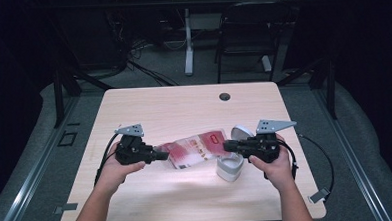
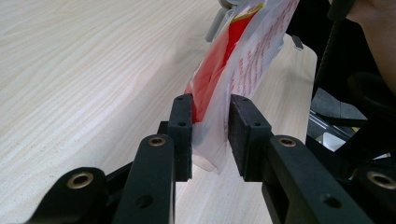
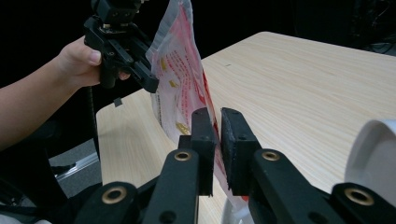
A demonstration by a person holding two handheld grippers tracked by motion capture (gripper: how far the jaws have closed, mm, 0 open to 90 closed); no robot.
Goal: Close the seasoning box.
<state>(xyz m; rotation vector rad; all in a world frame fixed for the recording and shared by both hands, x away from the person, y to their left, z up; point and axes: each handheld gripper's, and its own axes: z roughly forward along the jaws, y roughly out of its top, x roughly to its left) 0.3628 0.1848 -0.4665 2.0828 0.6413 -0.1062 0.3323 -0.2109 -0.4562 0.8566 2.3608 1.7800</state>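
Note:
A clear plastic bag (image 1: 195, 148) with red and white print hangs stretched between my two grippers, just above the table (image 1: 184, 106). My left gripper (image 1: 165, 154) is shut on the bag's left end; in the left gripper view the bag (image 2: 243, 60) sits bunched between the pads (image 2: 210, 126). My right gripper (image 1: 226, 145) is at the bag's right end. In the right gripper view a narrow gap shows between its pads (image 3: 218, 135), and the bag's edge (image 3: 180, 70) runs through that gap. Farther off, the left gripper (image 3: 149, 81) holds the bag's other end up.
A white cup-like container (image 1: 230, 166) stands on the table right under my right gripper, with a white round piece (image 1: 241, 132) just behind it. A cable hole (image 1: 225, 96) lies near the far edge. A dark chair (image 1: 245, 33) stands beyond the table.

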